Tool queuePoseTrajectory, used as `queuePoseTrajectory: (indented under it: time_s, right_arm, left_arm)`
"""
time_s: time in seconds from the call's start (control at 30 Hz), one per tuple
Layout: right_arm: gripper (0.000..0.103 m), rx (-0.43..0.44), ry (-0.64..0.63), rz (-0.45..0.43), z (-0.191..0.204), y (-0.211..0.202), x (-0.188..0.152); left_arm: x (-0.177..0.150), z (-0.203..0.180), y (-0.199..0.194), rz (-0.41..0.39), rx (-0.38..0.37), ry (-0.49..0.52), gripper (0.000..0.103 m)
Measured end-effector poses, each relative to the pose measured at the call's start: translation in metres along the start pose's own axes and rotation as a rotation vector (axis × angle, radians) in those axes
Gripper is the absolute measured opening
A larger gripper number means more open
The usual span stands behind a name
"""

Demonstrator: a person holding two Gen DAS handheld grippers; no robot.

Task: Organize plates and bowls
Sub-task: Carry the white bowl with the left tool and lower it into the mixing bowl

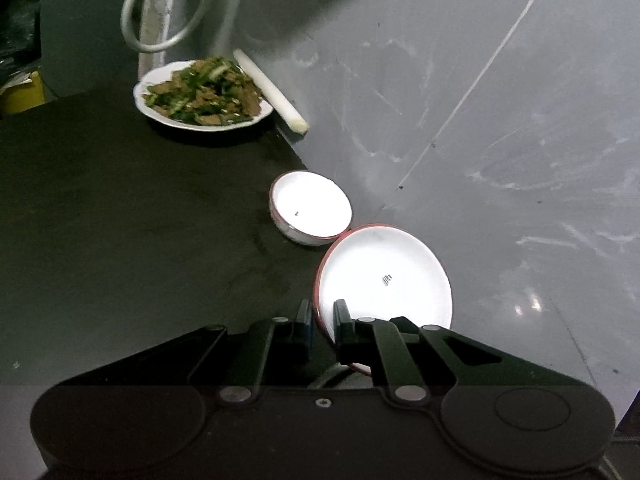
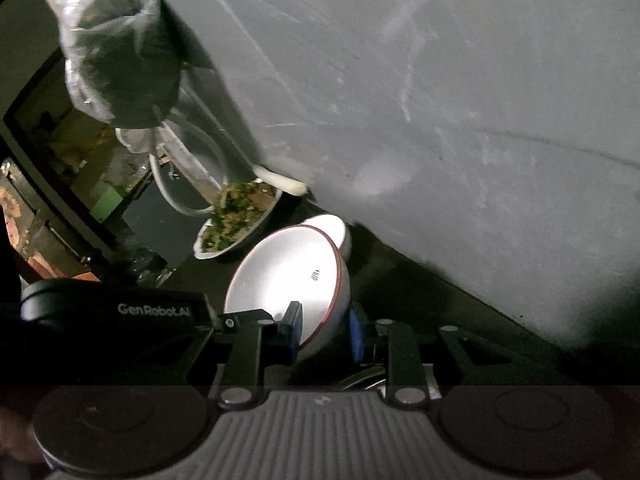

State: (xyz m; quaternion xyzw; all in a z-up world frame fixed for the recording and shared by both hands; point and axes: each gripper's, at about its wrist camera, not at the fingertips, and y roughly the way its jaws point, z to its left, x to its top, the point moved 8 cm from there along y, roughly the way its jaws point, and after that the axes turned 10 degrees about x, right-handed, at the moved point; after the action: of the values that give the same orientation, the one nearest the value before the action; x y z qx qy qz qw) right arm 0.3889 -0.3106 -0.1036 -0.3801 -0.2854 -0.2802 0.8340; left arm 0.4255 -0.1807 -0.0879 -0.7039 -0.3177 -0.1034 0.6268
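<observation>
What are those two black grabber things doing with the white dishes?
A person is tidying dishes. The left gripper pinches the rim of a red-rimmed white plate, tilted up off the dark counter. The right gripper is clamped on the rim of a red-rimmed white bowl. Another empty bowl and a plate of stir-fried food wait behind.

Bowl on counter beside wall, food plate behind it (leek alongside)
</observation>
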Motion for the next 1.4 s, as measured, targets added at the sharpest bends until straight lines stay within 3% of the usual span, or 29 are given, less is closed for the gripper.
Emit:
queuePoseTrajectory:
  time_s: [0.37, 0.57, 0.9, 1.4]
  right_arm:
    - [0.027, 0.059, -0.101, 0.005, 0.079, -0.043, -0.027]
    - [0.027, 0.089, -0.167, 0.041, 0.119, -0.062, -0.059]
    - [0.027, 0.120, -0.214, 0.161, 0.146, -0.084, -0.124]
    - [0.027, 0.120, -0.227, 0.223, 0.160, -0.093, -0.162]
  left_arm:
    - [-0.033, 0.058, -0.084, -0.056, -0.033, -0.095, 0.010]
    - [-0.066, 0.095, -0.111, -0.060, -0.031, -0.142, 0.010]
    - [-0.111, 0.133, -0.126, -0.028, -0.010, -0.172, 0.010]
    - [-0.128, 0.150, -0.128, -0.002, 0.005, -0.160, 0.010]
